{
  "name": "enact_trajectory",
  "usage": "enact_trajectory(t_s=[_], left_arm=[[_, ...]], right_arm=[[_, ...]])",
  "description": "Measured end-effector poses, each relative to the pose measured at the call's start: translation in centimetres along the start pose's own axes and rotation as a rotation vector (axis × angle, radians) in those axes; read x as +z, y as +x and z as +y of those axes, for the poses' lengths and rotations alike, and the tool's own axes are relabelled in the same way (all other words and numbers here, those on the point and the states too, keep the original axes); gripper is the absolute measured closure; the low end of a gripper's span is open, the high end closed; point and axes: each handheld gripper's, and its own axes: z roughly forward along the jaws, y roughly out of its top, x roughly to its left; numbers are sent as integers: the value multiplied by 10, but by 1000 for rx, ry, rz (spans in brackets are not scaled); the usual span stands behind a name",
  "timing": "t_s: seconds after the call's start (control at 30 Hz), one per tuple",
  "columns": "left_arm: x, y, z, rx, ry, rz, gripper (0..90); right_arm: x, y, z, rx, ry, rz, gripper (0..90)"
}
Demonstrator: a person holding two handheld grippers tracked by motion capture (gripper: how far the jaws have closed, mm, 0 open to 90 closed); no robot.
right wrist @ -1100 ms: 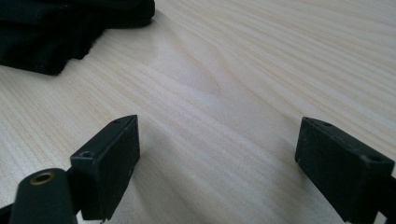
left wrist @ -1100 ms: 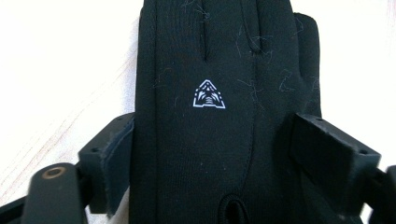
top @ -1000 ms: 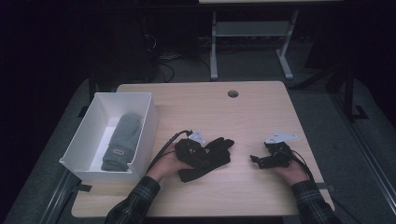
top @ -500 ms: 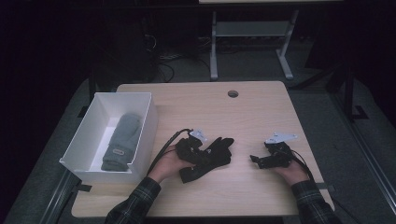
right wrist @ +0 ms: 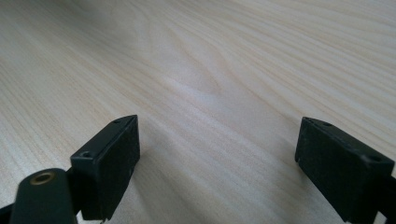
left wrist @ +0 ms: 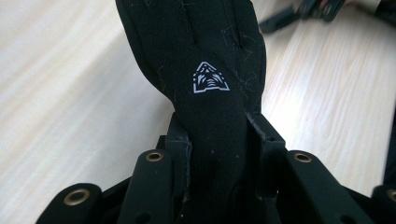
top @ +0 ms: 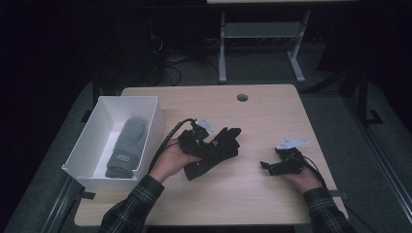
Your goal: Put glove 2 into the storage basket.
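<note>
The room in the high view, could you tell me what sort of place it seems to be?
Probably a lab or workshop set up for recording: a plain wooden table with a cable hole, loose cables on the floor, and a metal stand behind.

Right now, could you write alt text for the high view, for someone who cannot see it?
A person's left gripper is clamped on a black glove at the middle of a pale wooden table. The right gripper rests open on the table with nothing between its jaws. A white box at the table's left edge holds a grey mitten.
</note>
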Motion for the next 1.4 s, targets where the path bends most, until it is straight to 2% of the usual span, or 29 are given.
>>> enact_trajectory(t_s=[0.07, 0.1, 0.17, 0.23, 0.33, 0.6, 0.67, 0.77, 0.83, 1.0, 1.17, 1.3, 1.4], left_arm=[[-9, 1, 5, -4, -13, -3, 656], [-15, 0, 8, -10, -18, 5, 656], [-27, 2, 12, 7, -15, 22, 656], [-38, 4, 16, -5, -26, 38, 656], [-57, 10, 19, -2, -20, 66, 656], [-107, 29, 16, -52, -77, 149, 656], [-119, 34, 12, -82, -103, 173, 656], [-137, 43, 3, -116, -128, 206, 656], [-149, 51, -7, -155, -148, 231, 656], [-169, 73, -31, -224, -155, 284, 656], [-187, 94, -61, -314, -164, 343, 655], [-192, 106, -83, -375, -167, 363, 655], [-187, 113, -97, -409, -154, 371, 655]], right_arm=[[0, 0, 0, 1, -1, -1, 137], [0, 0, 0, 0, -1, -1, 137], [0, 0, 0, 1, -1, -1, 137], [0, 0, 0, 1, -1, -1, 137], [0, 0, 0, 1, -1, -1, 137], [0, 0, 0, 0, -2, -2, 138], [0, 0, 0, 0, -2, -2, 138], [0, 0, 0, 1, -2, -3, 138], [0, 0, 0, 0, -2, -3, 138], [0, 0, 0, 1, -2, -4, 138], [0, 0, 0, 1, 0, -4, 138], [0, 0, 0, 1, 0, -5, 138], [0, 0, 0, 1, 0, -5, 138]])
